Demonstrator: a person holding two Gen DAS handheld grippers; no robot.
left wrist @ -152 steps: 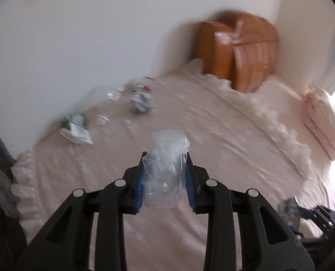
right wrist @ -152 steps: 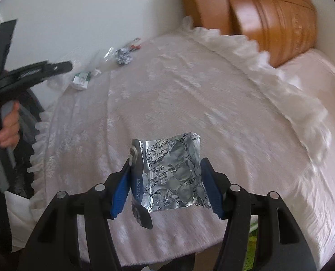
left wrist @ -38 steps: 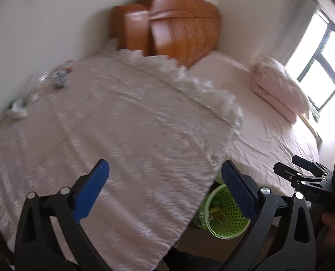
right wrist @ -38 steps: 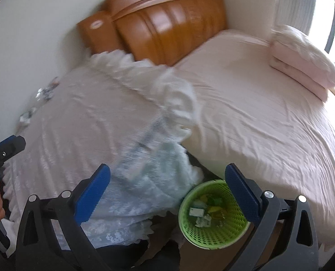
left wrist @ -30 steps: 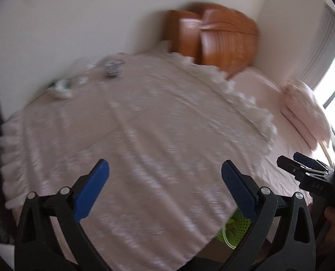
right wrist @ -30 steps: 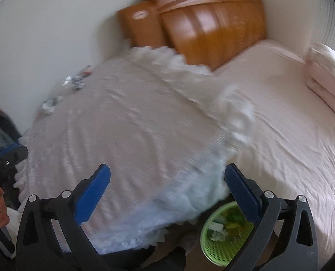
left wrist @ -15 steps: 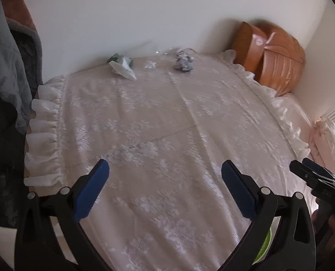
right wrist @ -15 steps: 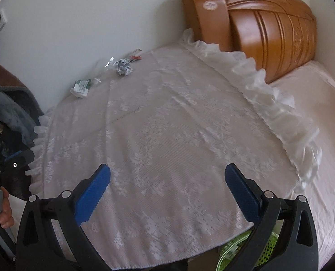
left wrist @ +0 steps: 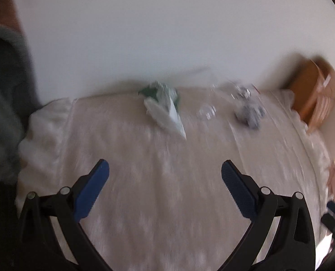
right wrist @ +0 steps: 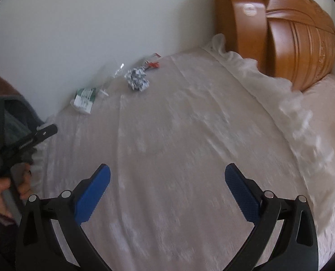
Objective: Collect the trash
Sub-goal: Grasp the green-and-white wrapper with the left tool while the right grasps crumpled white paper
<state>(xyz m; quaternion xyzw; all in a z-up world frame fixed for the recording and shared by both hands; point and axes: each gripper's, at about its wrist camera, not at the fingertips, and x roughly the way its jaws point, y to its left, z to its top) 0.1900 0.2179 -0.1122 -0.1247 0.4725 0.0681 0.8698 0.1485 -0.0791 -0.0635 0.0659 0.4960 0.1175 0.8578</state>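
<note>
Trash lies along the far edge of the lace-covered bed by the wall. A green and white wrapper (left wrist: 165, 106) (right wrist: 84, 99) lies furthest left. A small clear plastic scrap (left wrist: 206, 113) (right wrist: 109, 83) lies beside it. A crumpled black and white wrapper (left wrist: 250, 113) (right wrist: 137, 80) lies further right, with a red and white scrap (right wrist: 152, 63) behind it. My left gripper (left wrist: 165, 180) is open and empty, well short of the green wrapper. My right gripper (right wrist: 167, 180) is open and empty over the middle of the bed. The left gripper also shows at the right wrist view's left edge (right wrist: 31, 140).
The white lace bedspread (right wrist: 178, 135) covers the bed, with a ruffled edge (right wrist: 298, 103) at the right. A brown wooden headboard (right wrist: 287, 29) stands at the back right. A white wall (left wrist: 145, 33) runs behind the trash. Dark grey cloth (left wrist: 2, 90) hangs at the left.
Both grippers dropped their trash into the green bin beside the bed, then swung back over the bed. They have moved closer to the trash by the wall. The bin has left both views.
</note>
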